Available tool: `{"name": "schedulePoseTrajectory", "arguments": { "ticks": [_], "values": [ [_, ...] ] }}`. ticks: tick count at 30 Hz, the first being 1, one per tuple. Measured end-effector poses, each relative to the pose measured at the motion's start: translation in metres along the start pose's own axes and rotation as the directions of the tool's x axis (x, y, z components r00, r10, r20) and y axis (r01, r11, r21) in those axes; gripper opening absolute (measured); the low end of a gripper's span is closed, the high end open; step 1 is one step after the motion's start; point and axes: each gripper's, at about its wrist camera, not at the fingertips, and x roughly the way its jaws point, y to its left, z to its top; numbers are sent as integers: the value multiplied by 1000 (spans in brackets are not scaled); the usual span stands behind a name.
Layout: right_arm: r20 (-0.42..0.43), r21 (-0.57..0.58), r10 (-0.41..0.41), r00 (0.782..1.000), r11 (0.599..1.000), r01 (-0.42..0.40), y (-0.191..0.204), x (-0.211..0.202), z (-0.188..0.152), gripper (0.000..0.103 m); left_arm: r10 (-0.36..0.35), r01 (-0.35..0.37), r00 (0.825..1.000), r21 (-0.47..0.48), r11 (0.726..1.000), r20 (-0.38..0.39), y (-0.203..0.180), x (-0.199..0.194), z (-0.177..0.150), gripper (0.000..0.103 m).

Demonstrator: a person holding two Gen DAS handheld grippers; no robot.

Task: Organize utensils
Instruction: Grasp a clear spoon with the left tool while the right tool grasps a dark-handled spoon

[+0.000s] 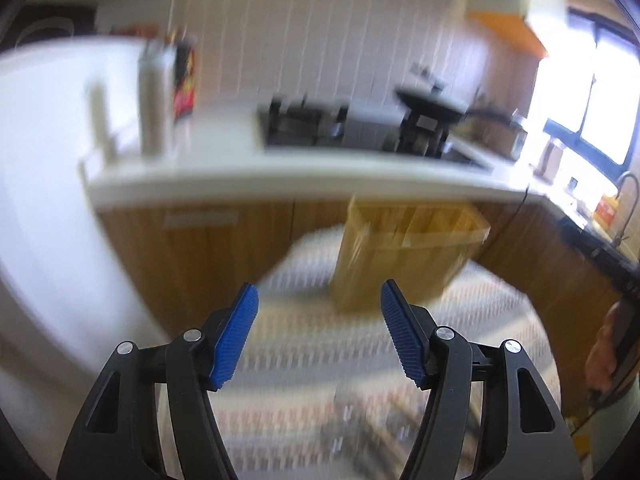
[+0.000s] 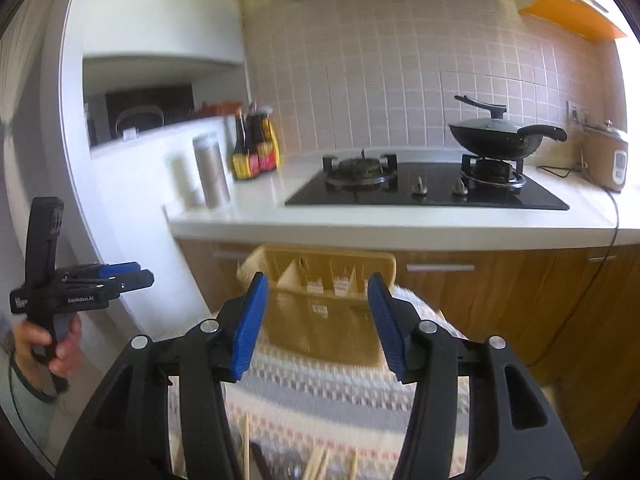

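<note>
The left gripper (image 1: 318,332) has its fingers (image 1: 236,336) spread wide apart, and nothing is between them. Its view is blurred. The right gripper (image 2: 318,324) also has its fingers (image 2: 248,328) wide apart and holds nothing.

The yellow utensil organizer (image 2: 320,304) with several compartments stands on a patterned cloth (image 2: 320,396), at the far end of it, just in front of the wooden cabinets (image 2: 500,300). In the right wrist view it is seen between the two blue fingers, but it is further away and they do not touch it. In the left wrist view the same organizer (image 1: 404,248) is ahead and a little to the right of the gripper.

At the bottom edge of the right wrist view, some pale wooden chopsticks (image 2: 316,466) lie on the cloth, near the gripper; how many there are cannot be told.

Behind, the white bench (image 2: 360,216) carries a black gas stove (image 2: 428,192) with a dark wok (image 2: 504,140) on the right burner, some sauce bottles (image 2: 256,148), a steel canister (image 2: 212,168) and a rice cooker (image 2: 604,156).
</note>
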Motion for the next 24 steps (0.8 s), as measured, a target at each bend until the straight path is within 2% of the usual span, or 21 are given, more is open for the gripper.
{"name": "schedulePoseTrajectory", "arguments": {
  "ticks": [3,4,5,7,8,9,10,13,17,20,21,22,24],
  "values": [
    [-139,7,-7,990,1000,8,7,4,-9,49,-45,40,991,-37,998,-128,7,8,-29,62],
    [-177,15,3,984,1000,0,7,6,-13,49,-77,69,980,-49,996,-181,7,15,-45,62],
    [-240,31,26,970,999,-19,7,11,-19,49,-102,92,962,-52,994,-252,5,24,-61,62],
    [-356,63,68,932,997,-49,7,22,-34,49,-105,91,938,-58,994,-330,3,38,-86,59],
    [-421,81,107,901,993,-80,7,30,-43,49,-88,73,929,-55,996,-359,1,46,-100,59],
    [-468,100,143,872,989,-109,8,37,-53,49,-79,64,924,-52,997,-374,0,50,-107,59],
    [-494,107,156,855,987,-118,10,41,-61,48,-79,61,919,-57,997,-387,-2,55,-113,59],
    [-585,82,139,799,990,-112,18,54,-89,48,-86,63,897,-67,996,-433,-7,68,-127,59],
    [-662,65,151,734,987,-145,27,63,-113,41,-35,27,890,-23,999,-454,-16,75,-132,52],
    [-695,22,130,707,987,-160,34,70,-122,37,45,-25,892,51,998,-450,-23,81,-135,43],
    [-706,13,126,697,986,-165,36,74,-125,36,33,-14,887,45,999,-461,-24,84,-135,39],
    [-717,8,127,686,985,-174,40,76,-129,34,33,-13,892,48,999,-450,-25,84,-135,39],
    [-738,-5,128,663,981,-195,44,80,-135,33,51,-19,893,75,997,-447,-29,85,-136,39]
  ]
}}
